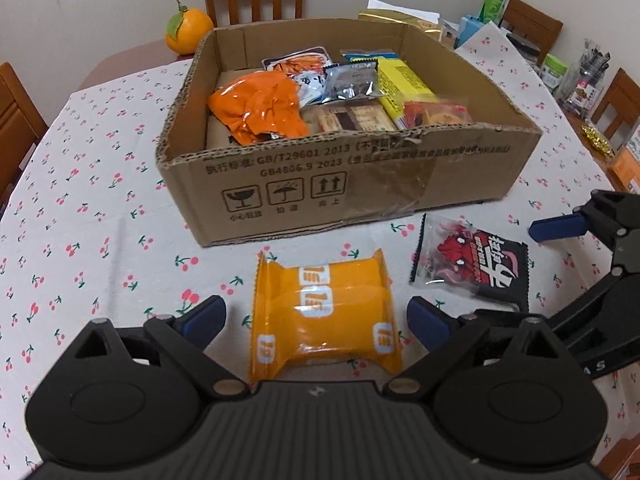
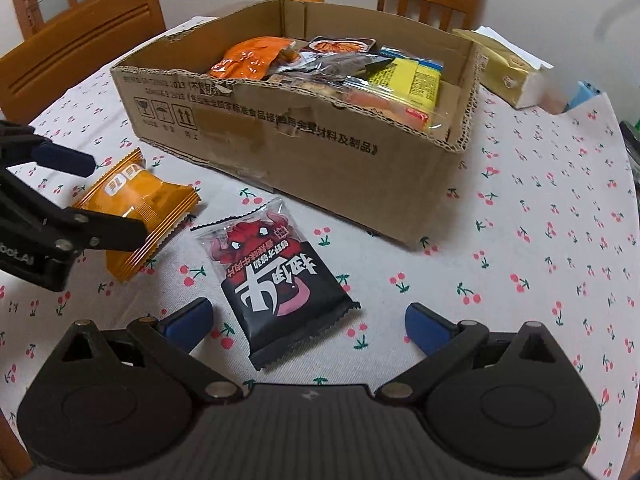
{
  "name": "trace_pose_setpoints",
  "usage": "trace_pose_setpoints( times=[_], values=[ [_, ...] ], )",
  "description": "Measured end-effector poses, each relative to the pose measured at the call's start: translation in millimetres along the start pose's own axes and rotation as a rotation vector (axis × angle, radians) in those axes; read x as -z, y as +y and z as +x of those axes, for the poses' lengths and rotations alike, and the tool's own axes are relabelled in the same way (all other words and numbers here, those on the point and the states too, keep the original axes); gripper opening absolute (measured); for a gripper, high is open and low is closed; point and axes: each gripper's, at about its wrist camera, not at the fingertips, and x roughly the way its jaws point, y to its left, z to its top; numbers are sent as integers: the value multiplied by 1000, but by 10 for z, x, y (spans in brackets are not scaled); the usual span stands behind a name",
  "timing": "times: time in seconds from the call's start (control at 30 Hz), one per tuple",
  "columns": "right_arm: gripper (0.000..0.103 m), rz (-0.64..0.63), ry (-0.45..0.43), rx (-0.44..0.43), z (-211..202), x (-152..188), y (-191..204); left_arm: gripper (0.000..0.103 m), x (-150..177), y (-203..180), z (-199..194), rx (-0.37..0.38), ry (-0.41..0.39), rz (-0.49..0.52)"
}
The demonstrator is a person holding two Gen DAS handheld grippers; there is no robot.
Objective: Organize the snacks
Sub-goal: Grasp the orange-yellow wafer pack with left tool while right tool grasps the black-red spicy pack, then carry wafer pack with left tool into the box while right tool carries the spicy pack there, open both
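Cherry-print tablecloth (image 1: 100, 208) covers the table. Left gripper (image 1: 316, 320) spreads wide, its blue pads on either side of an orange-yellow wrapped snack packet (image 1: 324, 316), not gripping it. Right gripper (image 2: 308, 322) also gapes, empty, over a black-and-red snack pouch (image 2: 276, 280). Beyond both, an open cardboard box (image 1: 320, 184) holds assorted snacks.

Cardboard box (image 1: 332, 196) mid-table, full of snack packs. Just in front of it: orange snack pack (image 1: 324, 316) lying flat, left gripper (image 1: 316, 322) spread wide, one finger each side, not touching. Black-red snack pack (image 1: 472, 266) at box's front right; right gripper (image 1: 576, 248) beside it, jaws apart.
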Motion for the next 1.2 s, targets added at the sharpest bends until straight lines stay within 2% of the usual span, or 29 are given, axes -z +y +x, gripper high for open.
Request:
trace_pose_setpoints(
  times=[0.2,0.43,0.53,0.7,0.93,1.0,1.1,1.2],
  values=[
    [103,-45,11,-29,19,-48,-24,95,8,-91,110,-18,10,-8],
    [103,-123,13,-71,59,-116,34,73,13,-47,100,-37,7,-20],
    [103,-169,10,-89,84,-156,87,69,7,-19,84,-33,3,-30],
    [85,-215,23,-135,69,-229,124,69,12,-26,82,-39,2,-18],
    [70,-218,31,-133,17,-212,108,72,17,-20,83,-50,2,-5],
    [58,-214,29,-130,3,-216,109,72,18,-17,83,-49,3,1],
    [53,-206,32,-121,-5,-218,125,67,14,-15,68,-40,4,4],
    [53,-196,34,-112,-14,-206,146,62,19,-22,54,-28,1,24]
  ],
)
